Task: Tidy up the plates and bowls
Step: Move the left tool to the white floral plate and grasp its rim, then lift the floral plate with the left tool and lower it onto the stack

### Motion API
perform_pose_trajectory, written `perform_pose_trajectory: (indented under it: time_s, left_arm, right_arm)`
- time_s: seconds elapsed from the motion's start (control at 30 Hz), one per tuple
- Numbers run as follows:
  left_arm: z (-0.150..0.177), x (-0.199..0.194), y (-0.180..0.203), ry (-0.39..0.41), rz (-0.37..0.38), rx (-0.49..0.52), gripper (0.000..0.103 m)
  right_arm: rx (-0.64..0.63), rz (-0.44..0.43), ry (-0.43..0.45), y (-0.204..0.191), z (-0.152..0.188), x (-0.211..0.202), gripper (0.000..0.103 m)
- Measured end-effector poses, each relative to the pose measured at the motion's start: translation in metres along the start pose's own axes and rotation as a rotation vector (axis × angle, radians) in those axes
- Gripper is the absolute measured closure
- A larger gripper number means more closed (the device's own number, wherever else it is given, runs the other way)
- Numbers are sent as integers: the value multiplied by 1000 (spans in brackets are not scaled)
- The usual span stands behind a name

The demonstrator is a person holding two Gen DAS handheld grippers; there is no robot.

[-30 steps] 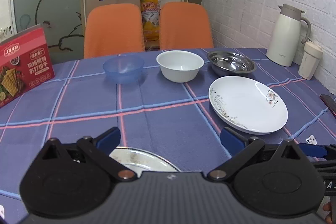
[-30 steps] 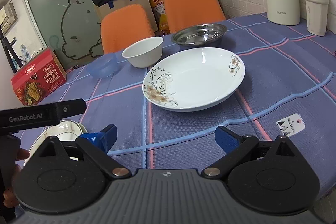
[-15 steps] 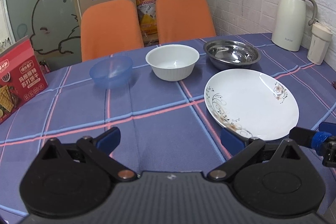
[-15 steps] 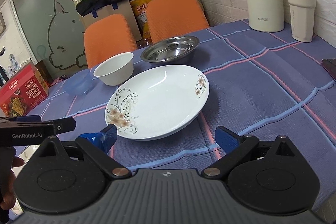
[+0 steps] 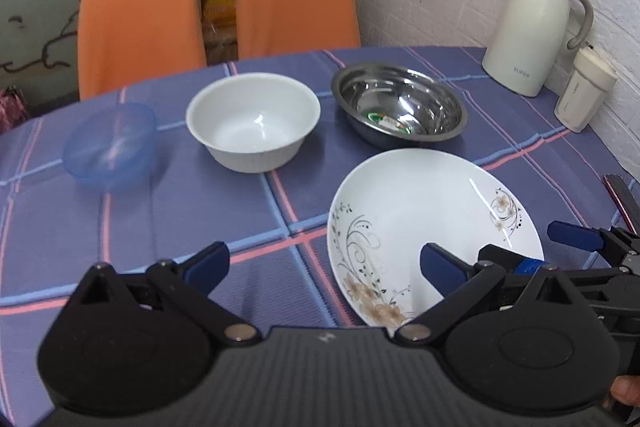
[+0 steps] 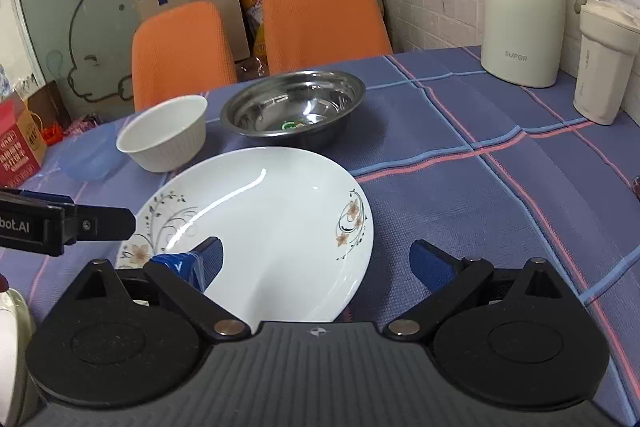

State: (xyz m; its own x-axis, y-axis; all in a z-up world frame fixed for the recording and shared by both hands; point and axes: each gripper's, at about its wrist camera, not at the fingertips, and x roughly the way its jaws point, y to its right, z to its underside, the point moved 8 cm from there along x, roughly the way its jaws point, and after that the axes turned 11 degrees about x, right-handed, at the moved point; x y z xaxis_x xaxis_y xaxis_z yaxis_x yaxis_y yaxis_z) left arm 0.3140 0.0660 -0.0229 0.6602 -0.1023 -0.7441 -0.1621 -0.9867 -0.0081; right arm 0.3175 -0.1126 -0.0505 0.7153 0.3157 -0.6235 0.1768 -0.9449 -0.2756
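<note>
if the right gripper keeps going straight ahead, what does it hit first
Most likely the floral plate: the right gripper is open, its left finger already over the near rim. Beyond it sits the steel bowl. Height above the plate is unclear.

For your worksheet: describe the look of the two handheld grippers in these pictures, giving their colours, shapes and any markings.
Both match. The left gripper and right gripper have a ribbed dark grey body, two round black discs, black angled linkage arms with silver pivot pins, and blue-padded jaws. In the right wrist view, the left gripper's side bears white lettering ending "bot.AI". No cables or sleeves show.
</note>
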Motion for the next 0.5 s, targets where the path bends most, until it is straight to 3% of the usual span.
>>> perform_pose_trajectory:
  time_s: [0.17,0.5]
  left_arm:
    - [-6,35,9,-60,95,-49,3]
    - [-4,52,10,-80,73,-28,8]
  right_arm:
    - [-21,19,-44,3,4,17,15]
    - [-80,9,-26,-2,9,24,13]
